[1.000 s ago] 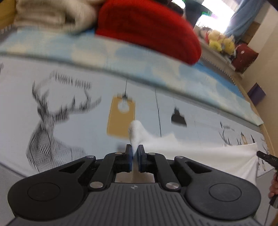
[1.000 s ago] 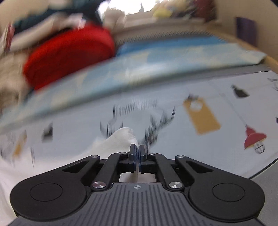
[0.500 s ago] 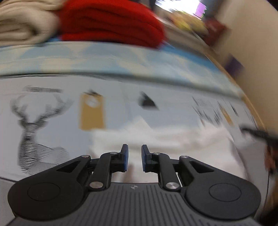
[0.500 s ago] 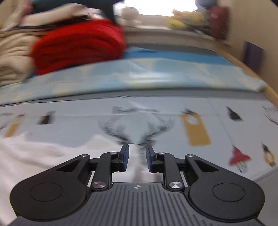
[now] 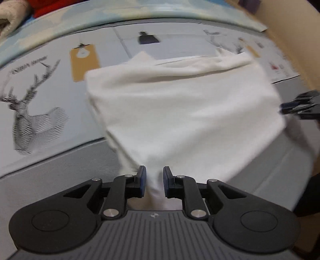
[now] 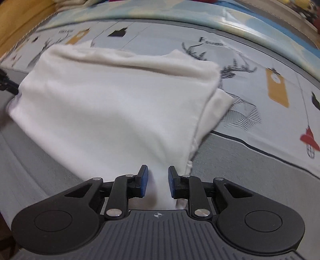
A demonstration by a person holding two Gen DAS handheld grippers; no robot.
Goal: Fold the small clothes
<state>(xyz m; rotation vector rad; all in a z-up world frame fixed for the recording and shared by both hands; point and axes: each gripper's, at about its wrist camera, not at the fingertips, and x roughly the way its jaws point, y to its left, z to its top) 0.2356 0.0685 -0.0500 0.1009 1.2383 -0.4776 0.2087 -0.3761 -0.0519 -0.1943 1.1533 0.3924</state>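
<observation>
while we hover over the pale printed bedsheet with deer and lamp drawings [image 5: 50, 96], the white soft cotton garment [image 5: 180, 112] lies folded on it, its long axis running from one tool across to the other. its near edge hangs toward us, so both tools sit about equally close. the left gripper [image 5: 153, 181] and the right gripper [image 6: 158, 182] have just been opening; their blue pads stand apart with white cloth loose between them, unpinched. beyond the garment, a red folded blanket [image 5: 46, 8] sits well clear; nothing blocks our next fold.
</observation>
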